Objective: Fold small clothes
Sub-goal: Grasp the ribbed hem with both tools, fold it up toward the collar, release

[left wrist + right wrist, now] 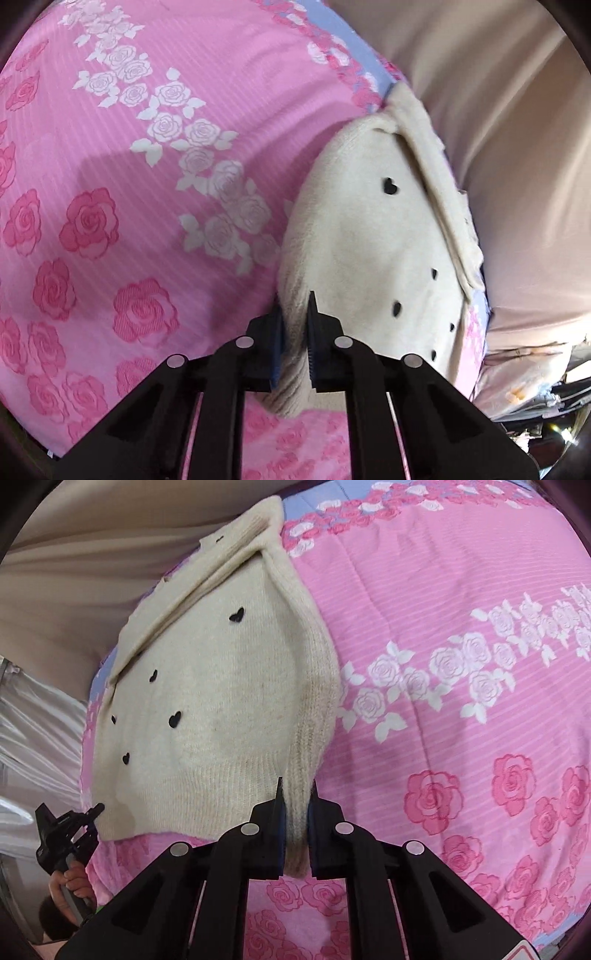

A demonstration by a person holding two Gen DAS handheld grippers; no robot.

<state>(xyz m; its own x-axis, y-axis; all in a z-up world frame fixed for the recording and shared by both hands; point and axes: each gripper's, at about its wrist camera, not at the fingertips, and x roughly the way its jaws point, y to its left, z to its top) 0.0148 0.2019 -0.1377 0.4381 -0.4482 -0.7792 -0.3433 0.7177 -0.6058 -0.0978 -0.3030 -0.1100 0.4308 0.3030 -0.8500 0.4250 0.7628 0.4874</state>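
Two grippers: we find the left gripper (294,325) and right gripper (295,805) each closed on the ribbed hem.
Sweater (207,701): cream, heart-dotted, on the pink rose bedspread (461,609).
Advice: we would lift both corners evenly, folding hem toward collar.

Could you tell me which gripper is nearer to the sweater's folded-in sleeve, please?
The right. The right gripper is clamped on the ribbed cuff of the sleeve itself, while the left gripper pinches the cream sweater at the opposite hem corner.
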